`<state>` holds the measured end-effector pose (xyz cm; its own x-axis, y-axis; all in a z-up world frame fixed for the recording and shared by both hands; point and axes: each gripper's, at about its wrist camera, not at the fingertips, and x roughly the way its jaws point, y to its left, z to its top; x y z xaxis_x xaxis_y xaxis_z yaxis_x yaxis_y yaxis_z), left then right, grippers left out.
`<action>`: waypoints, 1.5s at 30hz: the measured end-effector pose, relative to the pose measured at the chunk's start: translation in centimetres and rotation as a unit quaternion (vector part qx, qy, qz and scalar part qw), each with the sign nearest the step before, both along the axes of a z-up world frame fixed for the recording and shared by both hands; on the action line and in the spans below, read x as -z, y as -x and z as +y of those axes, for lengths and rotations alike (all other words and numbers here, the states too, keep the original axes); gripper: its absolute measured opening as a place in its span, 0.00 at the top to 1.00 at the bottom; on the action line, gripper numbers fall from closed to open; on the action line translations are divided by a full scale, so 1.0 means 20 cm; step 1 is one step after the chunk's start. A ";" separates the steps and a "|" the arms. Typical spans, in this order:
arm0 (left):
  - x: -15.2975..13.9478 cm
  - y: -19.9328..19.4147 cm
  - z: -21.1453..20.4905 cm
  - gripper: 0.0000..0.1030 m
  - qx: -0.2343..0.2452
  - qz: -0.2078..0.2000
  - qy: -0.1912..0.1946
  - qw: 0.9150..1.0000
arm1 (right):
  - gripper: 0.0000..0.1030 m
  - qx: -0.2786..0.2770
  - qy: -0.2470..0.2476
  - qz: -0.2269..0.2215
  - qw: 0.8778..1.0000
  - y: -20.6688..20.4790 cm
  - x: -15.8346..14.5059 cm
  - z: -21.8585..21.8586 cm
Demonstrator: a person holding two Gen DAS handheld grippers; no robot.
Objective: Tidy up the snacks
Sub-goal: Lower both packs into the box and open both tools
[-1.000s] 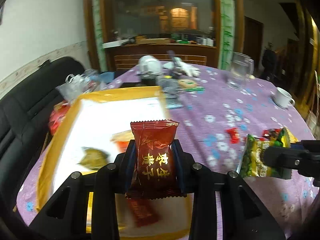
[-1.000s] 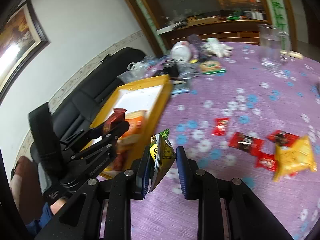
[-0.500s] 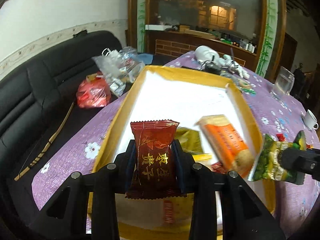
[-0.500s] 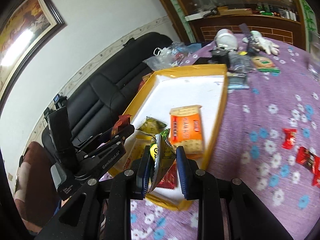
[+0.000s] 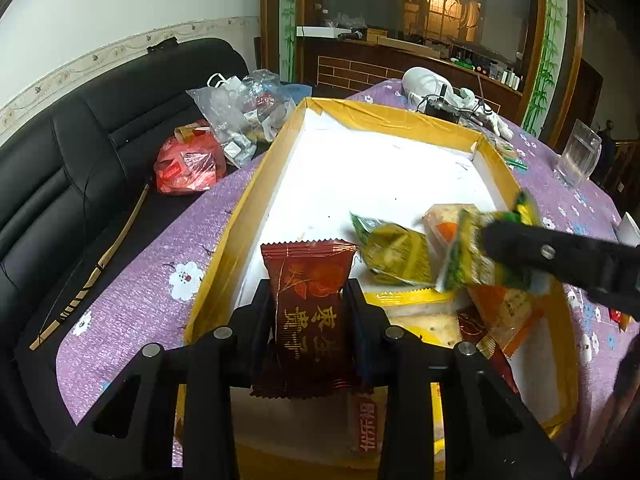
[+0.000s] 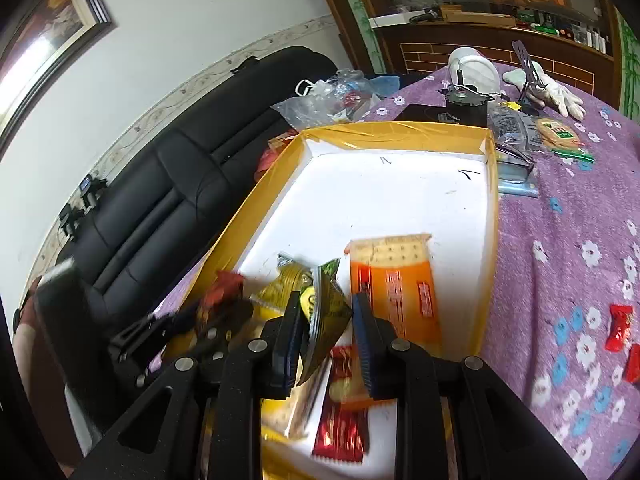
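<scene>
Left gripper [image 5: 310,304] clamping red packet [image 5: 310,312], over tray [image 5: 224,256]

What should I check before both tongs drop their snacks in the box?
1. Left tongs gripping the dark red packet: ok, clamped between the fingers.
2. Right tongs gripping the green packet: ok, pinched edge-on.
3. Both packets over the yellow box: ok.
4. Free white floor in the box: ok, far half is bare; near end holds the orange cracker pack and other snacks.
5. Tongs clear of each other: cannot tell, they look close in both views.
6. Snacks left on the tablecloth: not ok, red candies remain.
</scene>
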<state>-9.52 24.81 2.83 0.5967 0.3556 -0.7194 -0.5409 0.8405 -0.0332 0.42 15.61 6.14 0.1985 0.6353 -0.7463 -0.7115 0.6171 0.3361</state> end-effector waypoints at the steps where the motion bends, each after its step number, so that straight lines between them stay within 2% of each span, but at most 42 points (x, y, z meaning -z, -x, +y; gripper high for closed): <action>1: 0.00 0.00 0.00 0.68 0.000 0.000 0.001 1.000 | 0.76 0.001 0.002 -0.002 1.000 -0.01 0.01 0.02; 8: 0.00 0.00 0.01 0.68 0.004 0.002 0.001 1.000 | 0.76 0.007 0.018 -0.003 1.000 -0.04 0.09 0.08; 12: 0.00 0.00 0.01 0.68 0.006 0.002 0.000 1.000 | 0.73 0.006 0.018 0.003 1.000 -0.05 0.09 0.07; 15: 0.00 -0.01 0.00 0.68 0.008 0.003 -0.005 1.000 | 0.63 0.008 0.012 0.009 1.000 -0.05 0.07 0.04; 18: -0.01 -0.01 -0.01 0.67 0.011 0.004 -0.014 1.000 | 0.58 0.008 0.006 0.006 1.000 -0.04 0.05 0.01; 20: -0.01 -0.01 -0.02 0.66 0.010 0.004 -0.014 1.000 | 0.58 0.011 0.002 0.006 1.000 -0.03 0.04 -0.01; 22: -0.02 0.00 -0.02 0.60 0.008 0.002 -0.014 1.000 | 0.58 0.010 -0.001 0.007 1.000 -0.03 0.03 -0.03; 30: -0.06 0.02 -0.05 0.56 0.013 -0.007 -0.019 1.000 | 0.58 0.014 -0.012 0.011 1.000 0.00 -0.01 -0.11; 45: -0.14 0.00 -0.21 0.56 0.046 -0.013 -0.039 0.998 | 0.57 0.032 -0.013 0.019 0.999 0.04 -0.04 -0.33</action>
<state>-9.52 20.59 5.63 0.6481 0.3529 -0.6749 -0.4608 0.8873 0.0215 -0.36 8.99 6.96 0.2103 0.6423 -0.7370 -0.6577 0.6507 0.3795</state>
